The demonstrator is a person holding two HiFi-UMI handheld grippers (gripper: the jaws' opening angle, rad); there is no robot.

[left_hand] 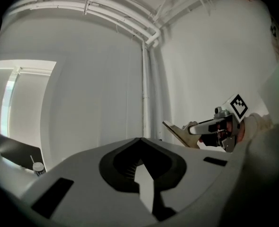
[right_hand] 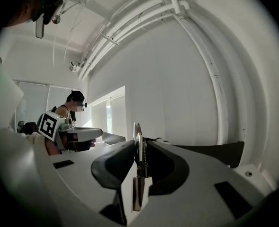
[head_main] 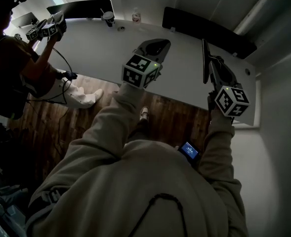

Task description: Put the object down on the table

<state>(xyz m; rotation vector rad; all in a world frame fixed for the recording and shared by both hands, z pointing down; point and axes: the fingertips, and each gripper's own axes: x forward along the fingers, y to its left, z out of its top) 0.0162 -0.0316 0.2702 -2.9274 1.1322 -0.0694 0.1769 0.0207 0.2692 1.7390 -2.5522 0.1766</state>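
Note:
My right gripper (head_main: pixel 212 68) is shut on a thin flat board (head_main: pixel 205 60) and holds it on edge above the white table (head_main: pixel 96 48). In the right gripper view the board (right_hand: pixel 138 143) stands edge-on between the jaws of that gripper (right_hand: pixel 139 150). The left gripper view shows the board (left_hand: pixel 178 132) as a tan panel sticking out of the right gripper (left_hand: pixel 196 126). My left gripper (head_main: pixel 157 46) hovers over the table to the left, level. A narrow light gap shows between the jaws of the left gripper (left_hand: pixel 140 169), with nothing in it.
Another person at the far left holds a pair of grippers (head_main: pixel 46 29) over the table's end. A lidded cup (head_main: pixel 108 18) and a small bottle (head_main: pixel 136 16) stand at the far edge. Dark chair backs (head_main: pixel 209 31) line the back. Wooden floor lies below.

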